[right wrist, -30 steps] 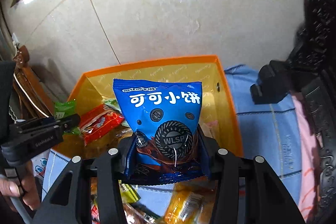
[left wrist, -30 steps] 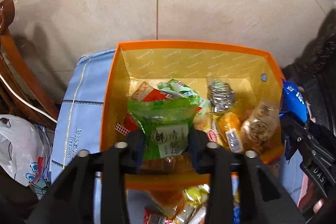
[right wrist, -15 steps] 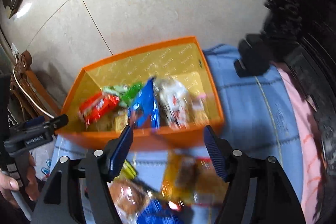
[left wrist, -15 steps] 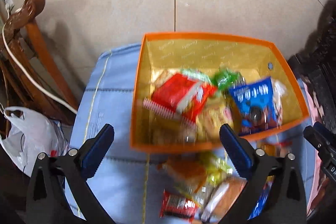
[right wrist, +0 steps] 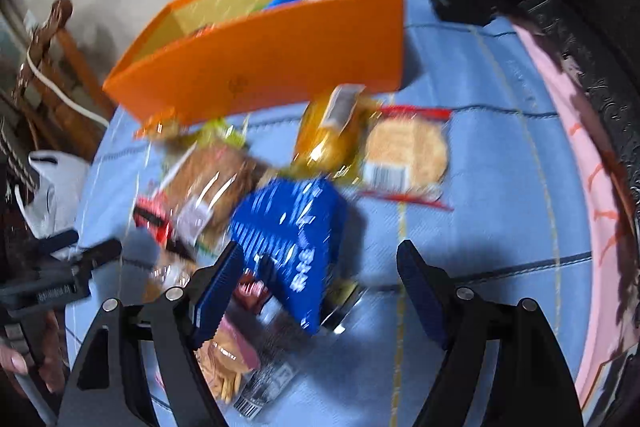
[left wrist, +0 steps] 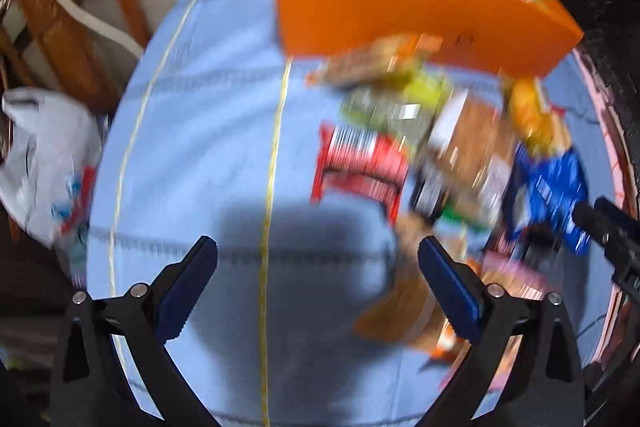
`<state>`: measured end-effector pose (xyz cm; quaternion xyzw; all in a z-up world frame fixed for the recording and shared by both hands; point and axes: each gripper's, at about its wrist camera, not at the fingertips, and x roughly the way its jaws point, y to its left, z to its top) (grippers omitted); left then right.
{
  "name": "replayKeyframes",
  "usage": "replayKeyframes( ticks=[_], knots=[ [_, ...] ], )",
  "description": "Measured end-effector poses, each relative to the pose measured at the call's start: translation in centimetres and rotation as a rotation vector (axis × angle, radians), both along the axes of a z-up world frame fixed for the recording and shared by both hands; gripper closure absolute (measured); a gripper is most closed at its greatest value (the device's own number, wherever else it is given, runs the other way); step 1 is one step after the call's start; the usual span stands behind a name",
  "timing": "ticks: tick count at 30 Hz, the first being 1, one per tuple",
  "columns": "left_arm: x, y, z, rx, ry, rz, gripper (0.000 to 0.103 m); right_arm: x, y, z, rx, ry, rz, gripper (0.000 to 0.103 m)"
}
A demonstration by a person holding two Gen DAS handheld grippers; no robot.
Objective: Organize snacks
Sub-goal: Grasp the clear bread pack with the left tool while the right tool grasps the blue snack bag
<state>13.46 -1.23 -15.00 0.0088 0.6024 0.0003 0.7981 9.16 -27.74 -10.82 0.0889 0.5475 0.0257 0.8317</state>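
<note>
The left claw [left wrist: 318, 259] stands wide, jaws empty, over the blue cloth [left wrist: 192, 147], with the snack pile [left wrist: 436, 155] ahead to its right and the orange box [left wrist: 400, 15] beyond. The right claw [right wrist: 320, 267] has just been opening, released, a blue packet [right wrist: 292, 231] lying just ahead between its jaws, untouched; the box [right wrist: 280, 63] sits farther ahead.

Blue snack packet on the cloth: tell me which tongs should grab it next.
Right. The right tongs hang open directly over the blue snack packet. The left tongs are open over bare blue cloth, off to the packet's side.
</note>
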Motion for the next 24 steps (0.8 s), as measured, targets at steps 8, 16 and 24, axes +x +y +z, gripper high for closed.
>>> replayKeyframes(
  ticks=[8, 16, 24],
  knots=[
    [-2.1, 1.8, 0.4, -0.01, 0.007, 0.041, 0.004, 3.1, 3.5, -2.0, -0.077, 0.019, 0.074, 0.045],
    [-2.7, -1.9, -1.0, -0.014, 0.033, -0.092, 0.004, -0.4, -1.5, 0.7, 0.052, -0.004, 0.008, 0.063],
    [-1.7, -5.2, -4.1, -0.073, 0.111, -0.175, 0.036, -5.6, -6.3, 0.5, 0.063, 0.022, -0.08, 0.062]
  ],
)
